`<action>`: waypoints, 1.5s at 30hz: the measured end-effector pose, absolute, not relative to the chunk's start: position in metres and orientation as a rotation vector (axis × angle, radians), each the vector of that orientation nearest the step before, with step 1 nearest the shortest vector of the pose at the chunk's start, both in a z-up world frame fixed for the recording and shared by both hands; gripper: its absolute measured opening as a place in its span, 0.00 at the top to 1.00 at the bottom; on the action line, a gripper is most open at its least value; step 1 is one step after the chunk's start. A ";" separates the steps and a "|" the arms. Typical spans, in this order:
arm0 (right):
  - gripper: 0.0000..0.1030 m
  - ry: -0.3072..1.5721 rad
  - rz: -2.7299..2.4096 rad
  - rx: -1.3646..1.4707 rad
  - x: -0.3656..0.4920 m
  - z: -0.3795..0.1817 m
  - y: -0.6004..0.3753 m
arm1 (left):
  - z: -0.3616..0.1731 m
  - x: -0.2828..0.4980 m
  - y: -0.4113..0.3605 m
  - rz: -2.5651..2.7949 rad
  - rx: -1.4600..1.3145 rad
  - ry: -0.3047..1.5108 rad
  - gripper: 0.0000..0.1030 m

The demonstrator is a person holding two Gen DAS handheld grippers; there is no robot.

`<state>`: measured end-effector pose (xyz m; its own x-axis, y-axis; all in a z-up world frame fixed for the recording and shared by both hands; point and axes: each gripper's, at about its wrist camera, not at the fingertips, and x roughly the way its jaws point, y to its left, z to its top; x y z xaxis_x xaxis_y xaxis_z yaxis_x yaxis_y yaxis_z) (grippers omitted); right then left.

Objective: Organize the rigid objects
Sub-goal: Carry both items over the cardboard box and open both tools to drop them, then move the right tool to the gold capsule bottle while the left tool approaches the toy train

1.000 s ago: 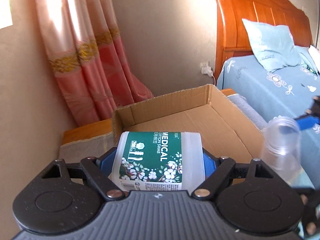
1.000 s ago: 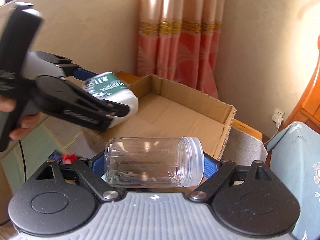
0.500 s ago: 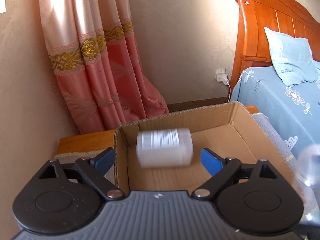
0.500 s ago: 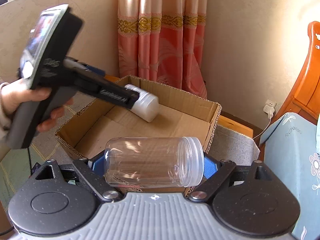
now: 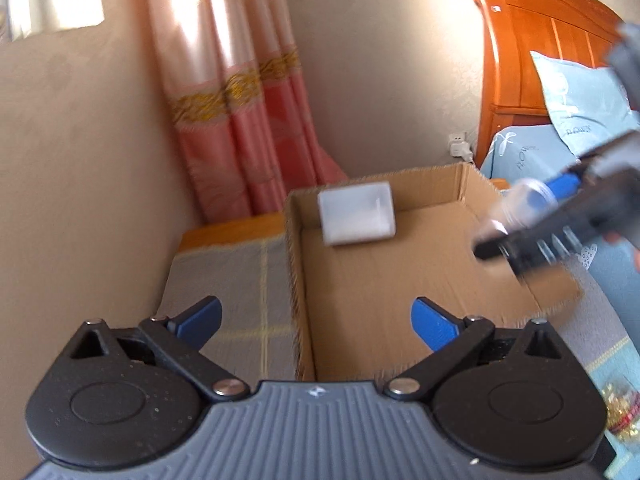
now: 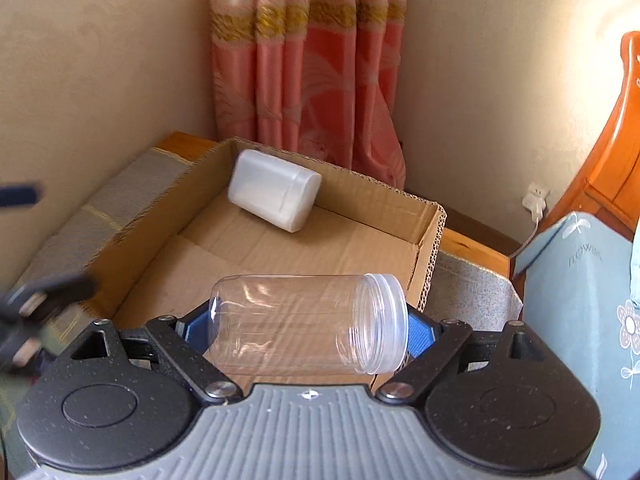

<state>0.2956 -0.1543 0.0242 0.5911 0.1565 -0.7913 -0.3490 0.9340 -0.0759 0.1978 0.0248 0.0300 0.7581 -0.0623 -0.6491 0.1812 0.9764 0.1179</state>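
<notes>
While the clear plastic jar (image 6: 308,322) lay sideways between the blue pads of the right gripper (image 6: 306,330), clamped at base and threaded mouth, it hung just above the near edge of the cardboard box (image 6: 430,248), not yet inside. And there was the white container (image 6: 276,190), lying on its side on the box floor against the far wall, near the back corner. The left gripper (image 5: 316,318) was empty, its jaws opening to nearly their widest with nothing between them, hovering over the box's left wall beside the plaid cloth (image 5: 228,276). In the left wrist view the right gripper came in blurred from the right, over the box's far right side. To do this placement well, I reckoned the jar wanted carrying well past the rim and lowering close to the cardboard floor before letting go, clear of the white container, since a round jar on its side would likely roll. Setting it parallel to a wall would probably steady it. Behind stood the pink curtain (image 6: 308,80), and the wooden headboard (image 5: 532,36) off to the right.
</notes>
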 end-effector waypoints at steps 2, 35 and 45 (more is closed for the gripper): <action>0.10 0.901 0.295 -0.222 0.308 0.024 -0.152 | 0.028 0.186 0.033 -0.119 0.140 0.704 0.02; 0.00 0.881 0.197 -0.202 0.179 -0.007 -0.183 | -0.008 0.125 0.051 -0.168 0.080 0.733 0.02; 0.00 0.989 0.147 -0.071 0.113 -0.041 -0.225 | -0.040 0.115 0.048 -0.189 0.088 0.812 0.02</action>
